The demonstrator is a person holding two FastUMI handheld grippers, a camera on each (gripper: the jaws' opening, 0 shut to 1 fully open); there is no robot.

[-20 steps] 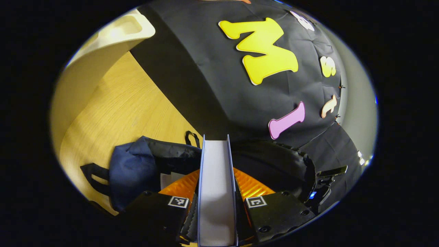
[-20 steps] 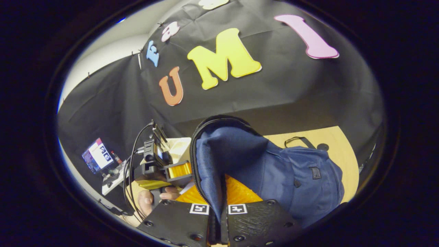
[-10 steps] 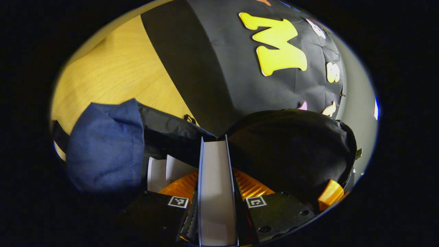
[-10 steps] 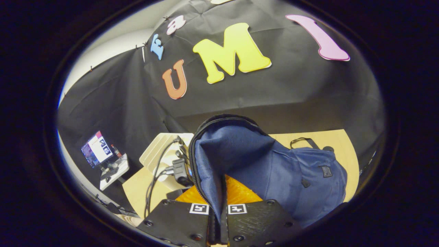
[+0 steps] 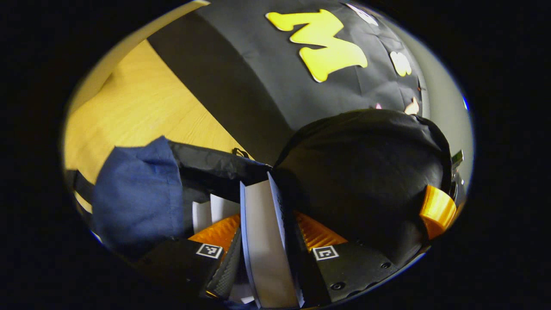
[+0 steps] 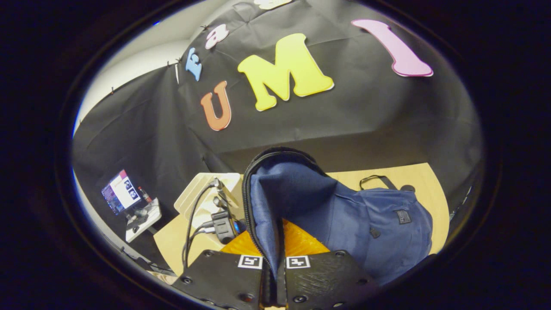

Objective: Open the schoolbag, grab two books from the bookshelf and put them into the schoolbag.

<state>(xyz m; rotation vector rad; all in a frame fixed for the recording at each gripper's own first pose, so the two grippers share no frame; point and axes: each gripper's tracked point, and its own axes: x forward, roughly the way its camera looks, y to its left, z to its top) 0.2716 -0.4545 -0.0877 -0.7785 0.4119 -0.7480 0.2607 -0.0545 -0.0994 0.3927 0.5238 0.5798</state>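
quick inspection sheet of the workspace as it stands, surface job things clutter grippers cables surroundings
surface: wooden table, bare where visible
job's things: blue schoolbag held open; book tilted at its opening, white page edges already inside; pale bookshelf beyond the bag
clutter: nothing seen
grippers: left gripper open around the book; right gripper shut on the bag's zippered flap
cables: dark leads running to the left gripper
surroundings: black cloth wall; lit screen on a small stand

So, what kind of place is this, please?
Probably a staged recording booth, not a real home: a black cloth wall behind a wooden table, and a small screen on a stand off to the side. A blue schoolbag stands on the table.
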